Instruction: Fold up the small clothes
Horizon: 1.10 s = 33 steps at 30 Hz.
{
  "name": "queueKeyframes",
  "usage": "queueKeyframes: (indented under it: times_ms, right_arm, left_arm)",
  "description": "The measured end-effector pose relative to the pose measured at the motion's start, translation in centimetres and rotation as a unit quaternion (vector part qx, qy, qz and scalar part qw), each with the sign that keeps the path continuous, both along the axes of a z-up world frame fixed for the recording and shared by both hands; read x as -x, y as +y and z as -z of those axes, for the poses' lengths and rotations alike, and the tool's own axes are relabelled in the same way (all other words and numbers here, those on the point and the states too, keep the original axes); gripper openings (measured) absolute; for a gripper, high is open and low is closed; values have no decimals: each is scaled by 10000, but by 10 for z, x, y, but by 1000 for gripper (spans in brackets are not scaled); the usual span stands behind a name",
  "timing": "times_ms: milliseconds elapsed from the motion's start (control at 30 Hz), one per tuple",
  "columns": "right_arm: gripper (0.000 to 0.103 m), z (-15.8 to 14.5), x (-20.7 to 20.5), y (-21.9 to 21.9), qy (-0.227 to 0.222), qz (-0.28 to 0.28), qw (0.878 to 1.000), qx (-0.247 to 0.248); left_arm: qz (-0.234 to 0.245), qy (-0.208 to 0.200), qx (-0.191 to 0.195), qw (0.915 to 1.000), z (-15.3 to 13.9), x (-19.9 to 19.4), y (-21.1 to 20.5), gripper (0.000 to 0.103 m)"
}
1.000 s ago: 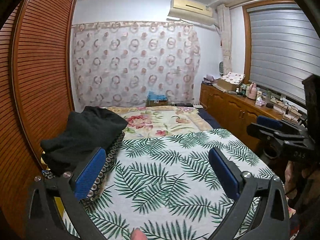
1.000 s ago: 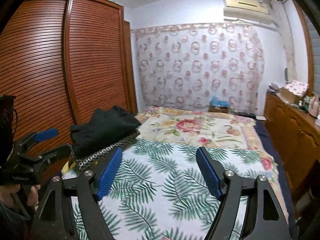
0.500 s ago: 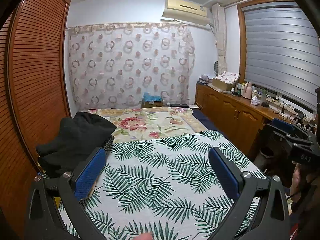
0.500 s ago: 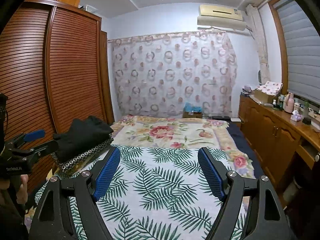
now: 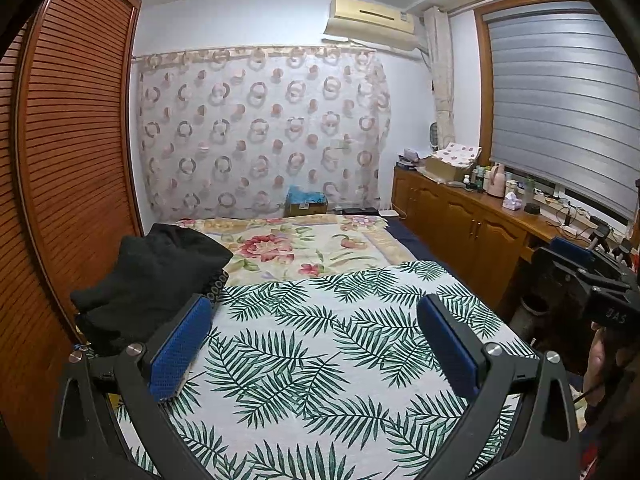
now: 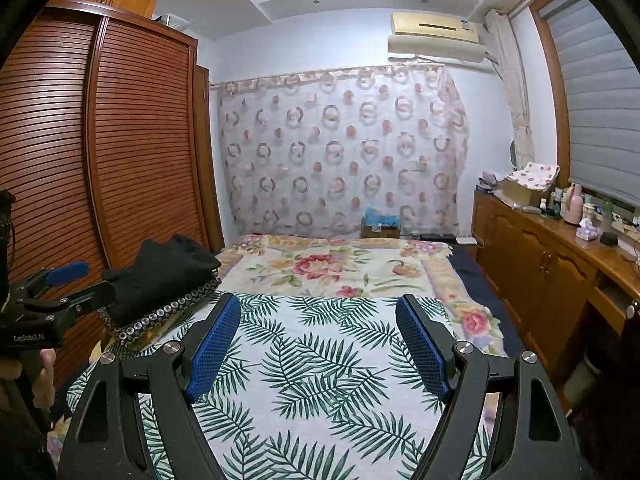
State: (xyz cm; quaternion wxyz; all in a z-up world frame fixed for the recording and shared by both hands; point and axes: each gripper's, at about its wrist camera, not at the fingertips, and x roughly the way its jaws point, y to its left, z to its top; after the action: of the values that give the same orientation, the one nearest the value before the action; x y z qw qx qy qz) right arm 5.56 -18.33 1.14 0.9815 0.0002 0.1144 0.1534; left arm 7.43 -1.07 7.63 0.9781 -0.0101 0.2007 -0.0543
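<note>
1. The scene is a bedroom. A bed (image 5: 320,360) fills the middle of both wrist views, spread with a white palm-leaf sheet (image 6: 320,360) near the cameras and a floral blanket (image 6: 340,268) farther off. A slatted wooden wardrobe (image 6: 100,140) stands on the left, and a wooden cabinet (image 5: 480,224) crowded with bottles runs along the right, under a window blind.

2. Compared with a second ago, both cameras have tilted upward and drawn back. More ceiling and wall now show, and the bed sits lower in each view.

3. The task's clothes are a dark heap of garments (image 5: 156,276) resting on a patterned cushion with ring motifs (image 6: 160,316) at the bed's left edge, beside the wardrobe. The heap looks loosely bundled, though whether it is folded cannot be told. Its place on the bed has not changed.

4. The left gripper (image 5: 316,344) hangs above the palm-leaf sheet with its jaws spread wide and nothing between them. The heap lies just beyond its left finger.

5. The right gripper (image 6: 320,344) is likewise released and empty, over the middle of the sheet.

6. Judgement: the lift away from the bed fits either a pause with the clothes set aside or a repositioning toward them. The pictures do not settle which.
</note>
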Motion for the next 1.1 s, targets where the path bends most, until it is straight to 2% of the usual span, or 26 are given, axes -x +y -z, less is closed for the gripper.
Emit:
queueKeyframes:
  times_ms: [1100]
  right_arm:
    - [82,5,-4,-17,22,-17,10000,-19]
  left_arm:
    - [-34,-16,4,10000,1,0,6,102]
